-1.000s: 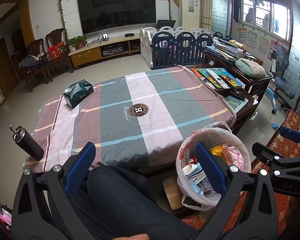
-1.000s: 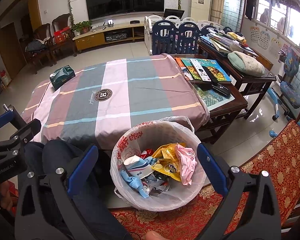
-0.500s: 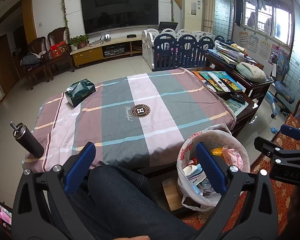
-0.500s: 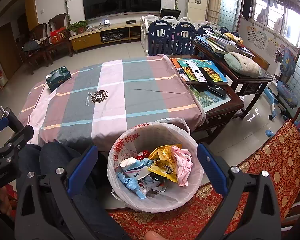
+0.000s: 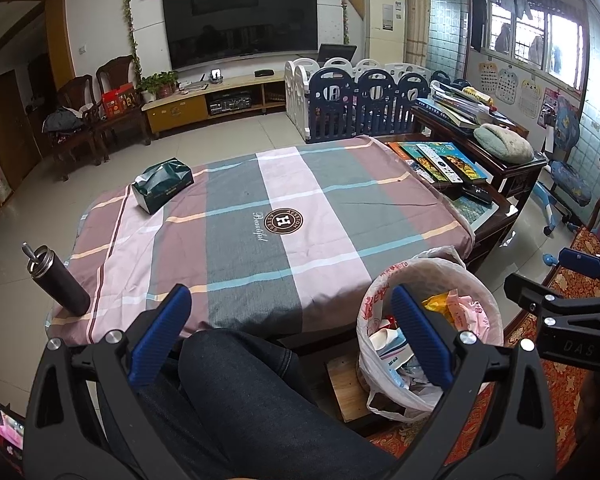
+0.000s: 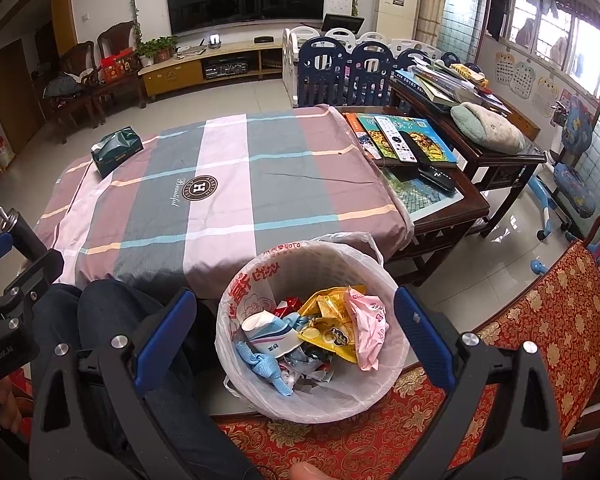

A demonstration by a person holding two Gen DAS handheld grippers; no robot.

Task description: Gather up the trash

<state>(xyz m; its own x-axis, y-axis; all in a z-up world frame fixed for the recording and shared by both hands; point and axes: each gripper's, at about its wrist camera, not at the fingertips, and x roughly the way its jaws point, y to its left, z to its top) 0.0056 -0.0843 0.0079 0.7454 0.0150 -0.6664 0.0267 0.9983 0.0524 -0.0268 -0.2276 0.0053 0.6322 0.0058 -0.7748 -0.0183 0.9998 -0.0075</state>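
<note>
The left gripper (image 5: 290, 340), fingers spread empty, hangs over a knee (image 5: 236, 368) beside the trash bin (image 5: 432, 340).

So the trash bin (image 6: 312, 328) sits on the floor just in front of the bench's (image 6: 228, 184) near right corner, wrappers (image 6: 340, 320) piled inside. Tissue box (image 6: 117, 149) is on the bench's far left, bottle (image 5: 58, 284) at its near-left edge, and books (image 6: 404, 140) lie off its right side.

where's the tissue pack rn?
Green tissue pack sits on the plaid tablecloth's far-left corner in both views, beyond the dark bottle.
</note>
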